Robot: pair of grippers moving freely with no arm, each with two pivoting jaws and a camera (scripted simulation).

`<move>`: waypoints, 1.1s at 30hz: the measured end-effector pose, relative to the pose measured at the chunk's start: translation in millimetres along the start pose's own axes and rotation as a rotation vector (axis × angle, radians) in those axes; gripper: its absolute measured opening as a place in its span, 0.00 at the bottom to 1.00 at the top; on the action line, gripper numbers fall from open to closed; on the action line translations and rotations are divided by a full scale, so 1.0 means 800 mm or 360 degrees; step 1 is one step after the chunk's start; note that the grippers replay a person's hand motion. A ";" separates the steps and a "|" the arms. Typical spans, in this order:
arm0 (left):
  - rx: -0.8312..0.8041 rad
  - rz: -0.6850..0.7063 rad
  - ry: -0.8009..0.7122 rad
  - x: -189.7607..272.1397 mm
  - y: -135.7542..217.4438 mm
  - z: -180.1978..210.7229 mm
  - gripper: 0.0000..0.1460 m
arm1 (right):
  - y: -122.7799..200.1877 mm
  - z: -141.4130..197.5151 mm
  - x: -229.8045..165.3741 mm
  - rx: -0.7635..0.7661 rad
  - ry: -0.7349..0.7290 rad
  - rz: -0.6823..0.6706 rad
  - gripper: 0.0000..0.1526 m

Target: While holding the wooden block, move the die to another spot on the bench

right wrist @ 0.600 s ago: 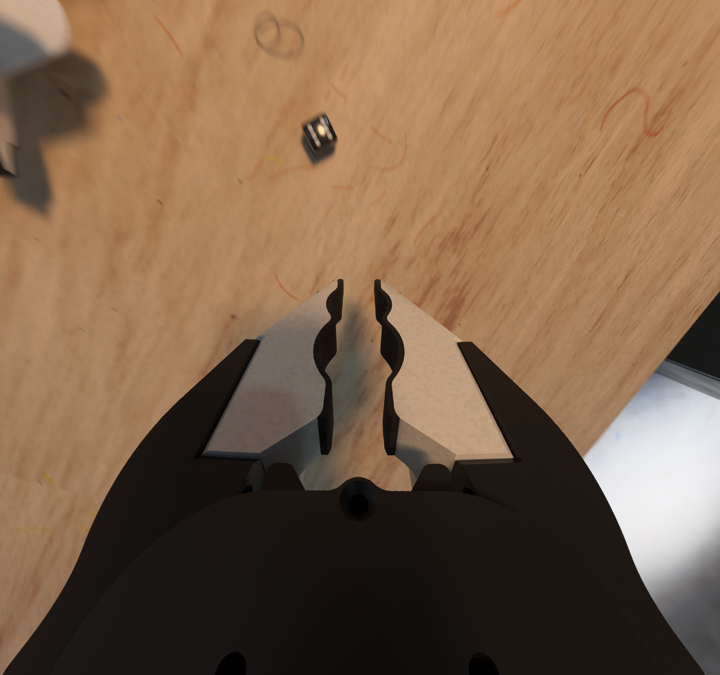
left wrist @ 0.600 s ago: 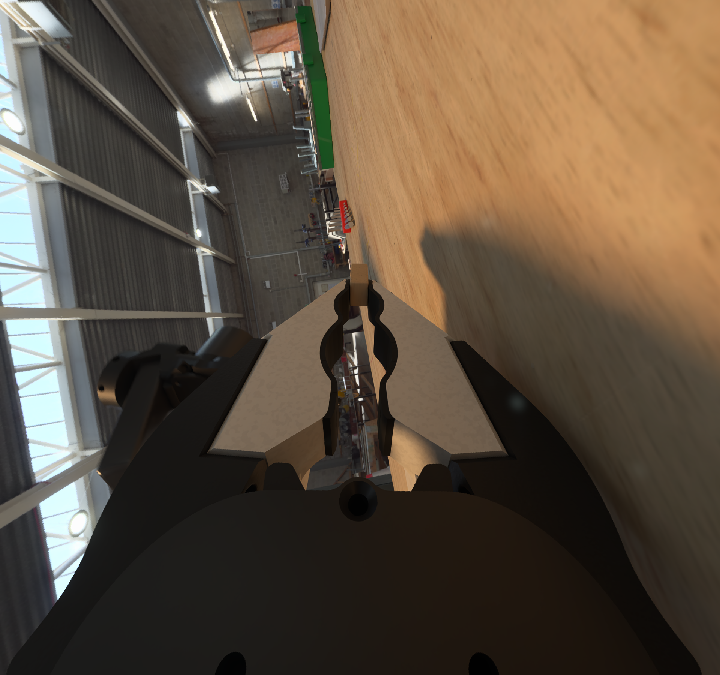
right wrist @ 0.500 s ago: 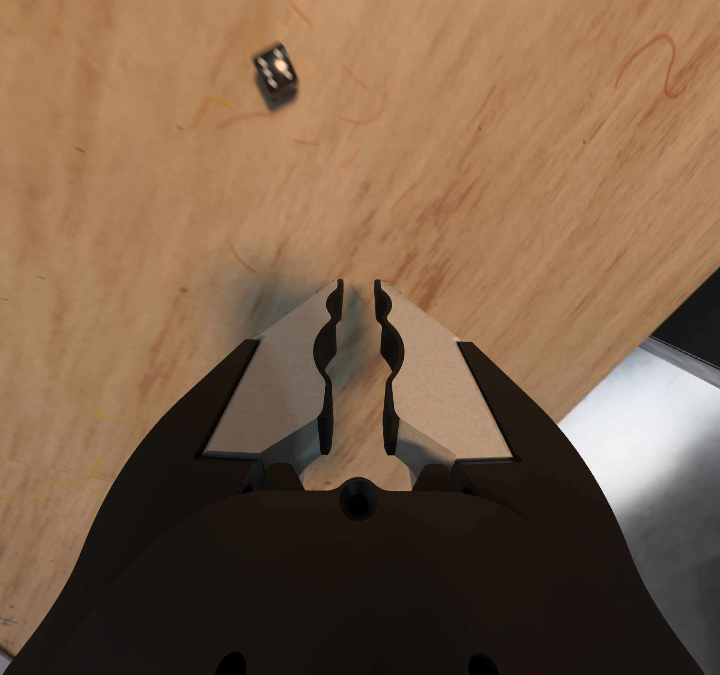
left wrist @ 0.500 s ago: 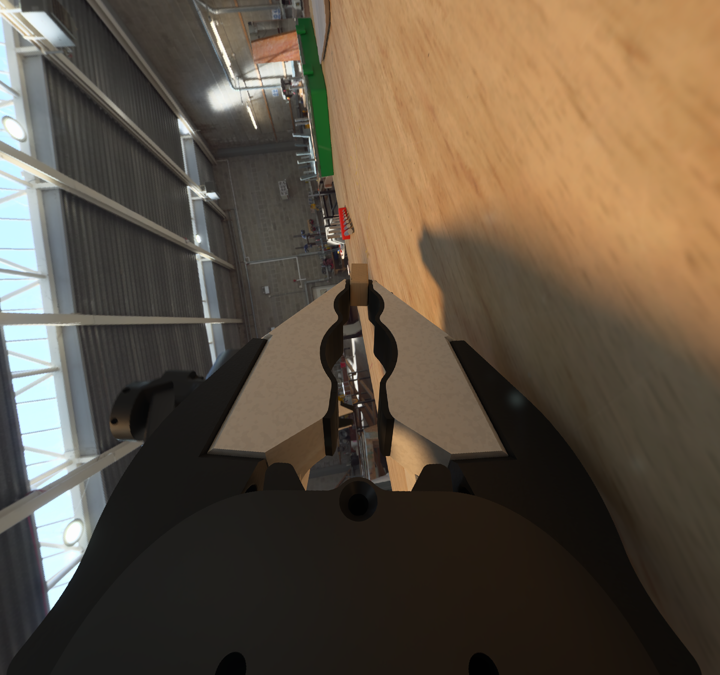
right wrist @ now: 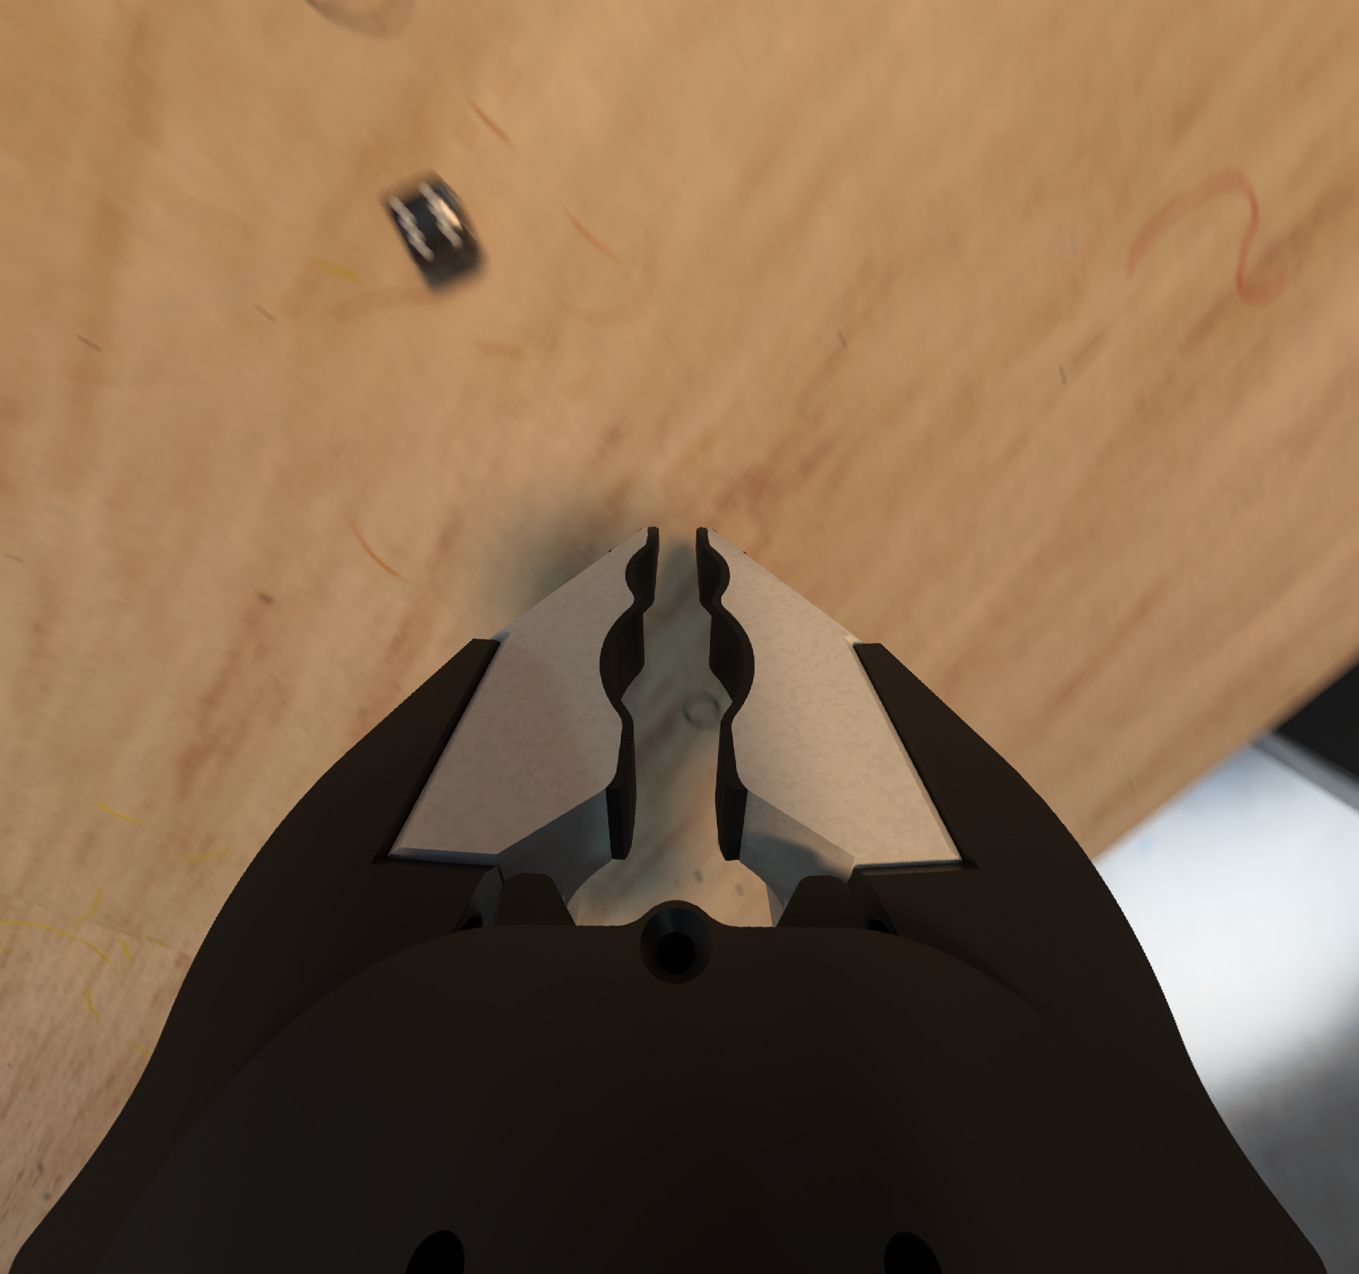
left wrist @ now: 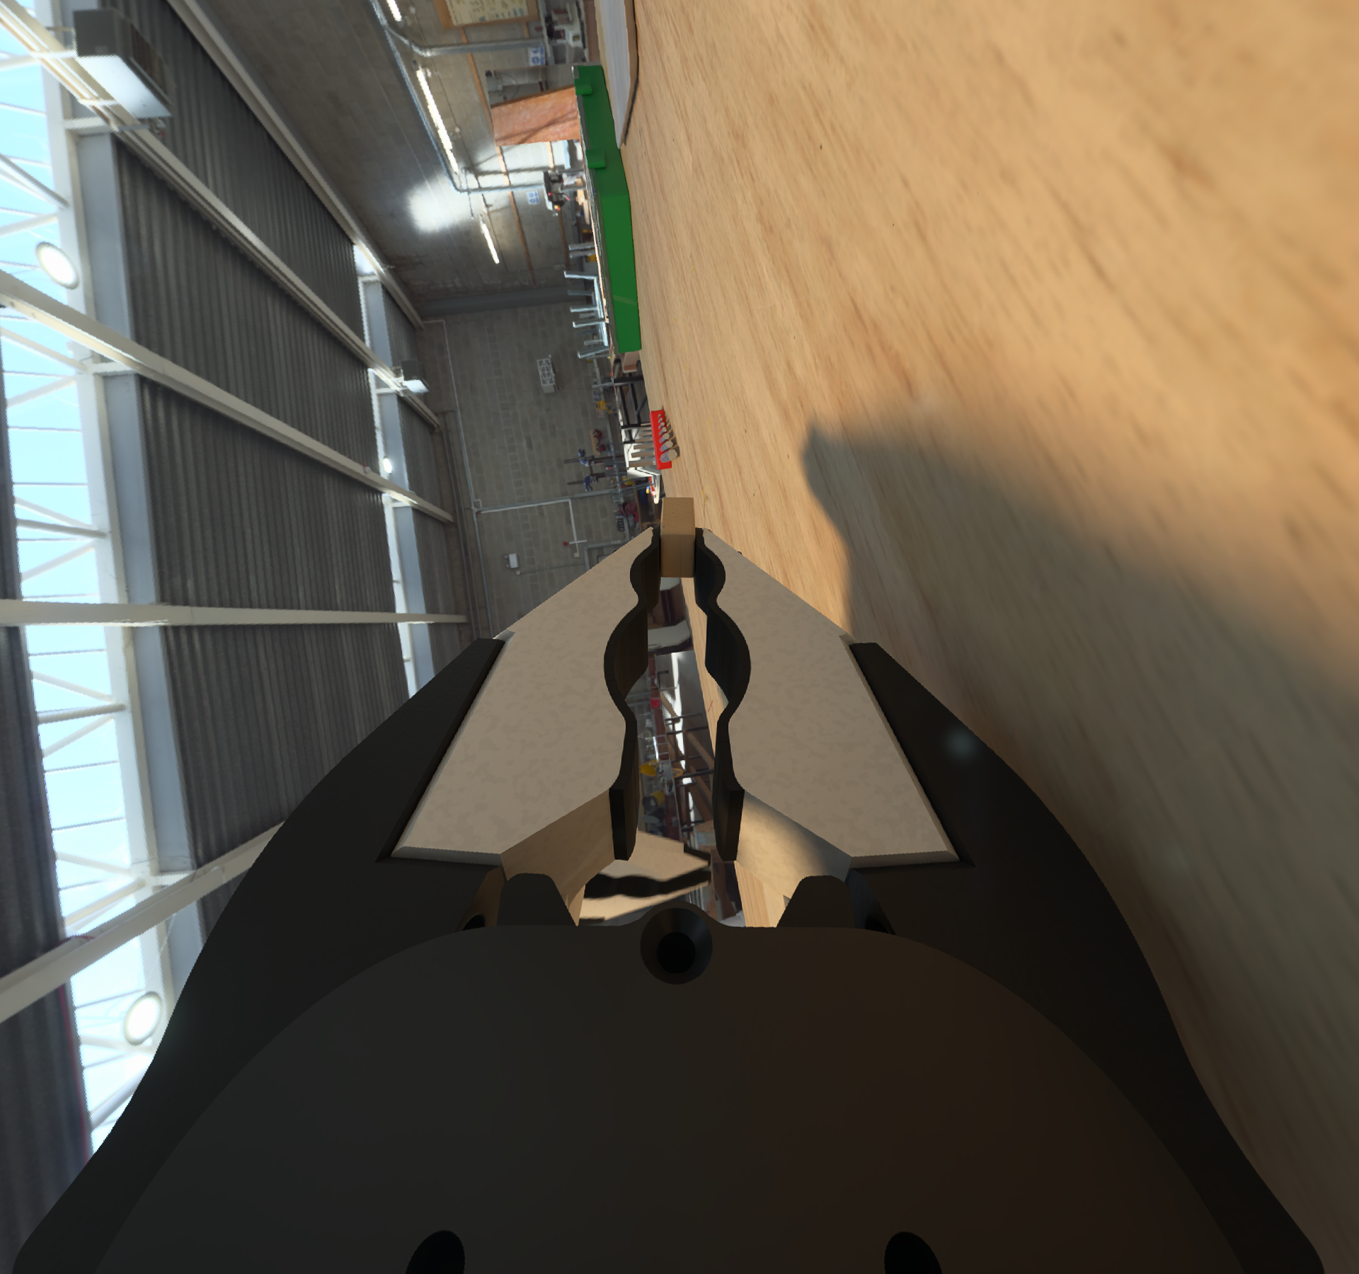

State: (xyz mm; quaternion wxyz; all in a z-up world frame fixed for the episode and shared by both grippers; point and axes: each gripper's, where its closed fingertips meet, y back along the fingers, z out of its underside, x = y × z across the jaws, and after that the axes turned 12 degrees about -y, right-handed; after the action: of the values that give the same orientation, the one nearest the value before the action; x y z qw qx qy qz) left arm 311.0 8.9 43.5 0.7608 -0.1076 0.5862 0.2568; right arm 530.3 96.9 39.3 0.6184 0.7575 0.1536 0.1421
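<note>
The wooden bench (right wrist: 882, 209) fills the right wrist view, scuffed with faint scratches and a ring mark. The right gripper (right wrist: 675, 540) hangs over it near its edge, jaws slightly parted with nothing between them, while the left gripper (left wrist: 676, 544) pinches the small wooden block (left wrist: 676, 540) at its fingertips beside the bench. The dark die (right wrist: 435, 237) lies blurred on the bench, ahead and left of the right gripper, well apart from it.

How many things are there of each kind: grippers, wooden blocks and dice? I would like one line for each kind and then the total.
Grippers: 2 (left gripper, right gripper)
Wooden block: 1
Die: 1
Total: 4
</note>
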 end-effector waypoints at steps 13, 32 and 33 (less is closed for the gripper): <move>0.0011 0.0017 0.0004 0.002 -0.001 -0.001 0.05 | -0.031 -0.058 -0.094 -0.0108 0.0670 -0.0063 0.19; 0.0017 0.0032 0.0002 0.004 -0.002 -0.001 0.05 | -0.038 -0.065 -0.096 -0.0040 0.0603 -0.0121 0.18; 0.0016 0.0032 0.0001 0.004 -0.002 -0.001 0.05 | -0.037 -0.065 -0.096 -0.0046 0.0600 -0.0123 0.18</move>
State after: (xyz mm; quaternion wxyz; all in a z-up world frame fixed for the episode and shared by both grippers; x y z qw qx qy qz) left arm 311.3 8.2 39.8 0.7585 -0.0979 0.5888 0.2615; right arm 437.4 117.7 18.1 0.5945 0.7020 0.2937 0.2598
